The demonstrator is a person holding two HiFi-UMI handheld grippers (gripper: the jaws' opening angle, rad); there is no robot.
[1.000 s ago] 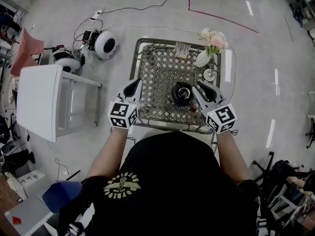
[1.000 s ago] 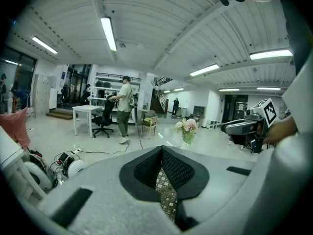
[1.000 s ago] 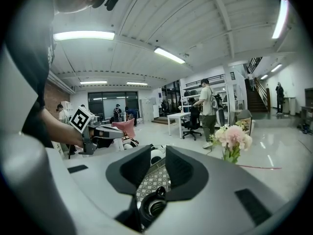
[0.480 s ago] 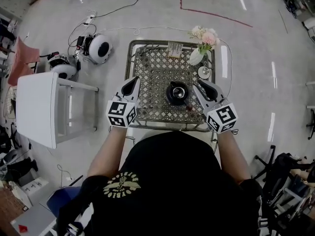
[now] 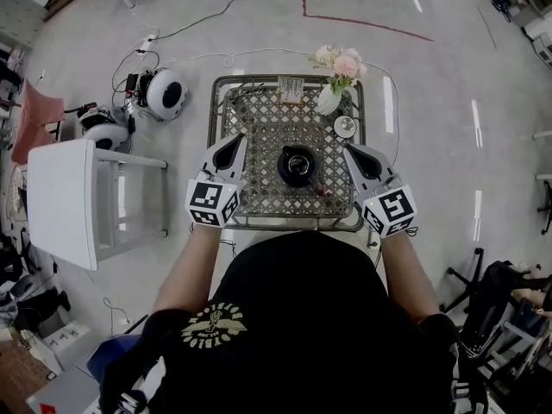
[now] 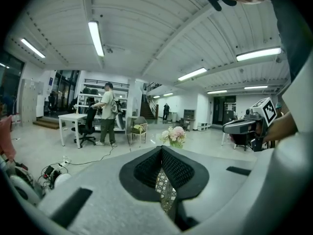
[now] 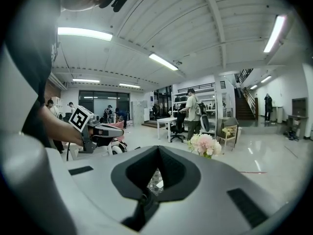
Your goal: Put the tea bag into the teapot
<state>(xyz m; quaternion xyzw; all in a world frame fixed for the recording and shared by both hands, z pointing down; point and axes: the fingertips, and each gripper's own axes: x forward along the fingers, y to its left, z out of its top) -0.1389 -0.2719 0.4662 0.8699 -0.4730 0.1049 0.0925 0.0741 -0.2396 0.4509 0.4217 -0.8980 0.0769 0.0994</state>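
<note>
A black teapot [image 5: 297, 166] stands with no lid on the lattice-topped metal table [image 5: 259, 123], near its front middle. A small red thing [image 5: 321, 191], perhaps the tea bag, lies on the lattice just in front and right of the pot. The round lid [image 5: 344, 127] rests behind and right of the pot. My left gripper [image 5: 233, 142] hovers over the table's left side, shut and empty [image 6: 160, 149]. My right gripper [image 5: 354, 149] hangs to the right of the teapot, its jaws also shut with nothing between them [image 7: 157, 149].
A white vase of pink flowers [image 5: 332, 93] stands at the table's back right, a small card stand [image 5: 291, 89] at the back middle. A white side table [image 5: 65, 201] is to the left. Round white devices [image 5: 164, 93] and cables lie on the floor.
The head view has shifted, so the table and teapot now sit further left and higher in it. Both grippers keep their places on either side of the pot.
</note>
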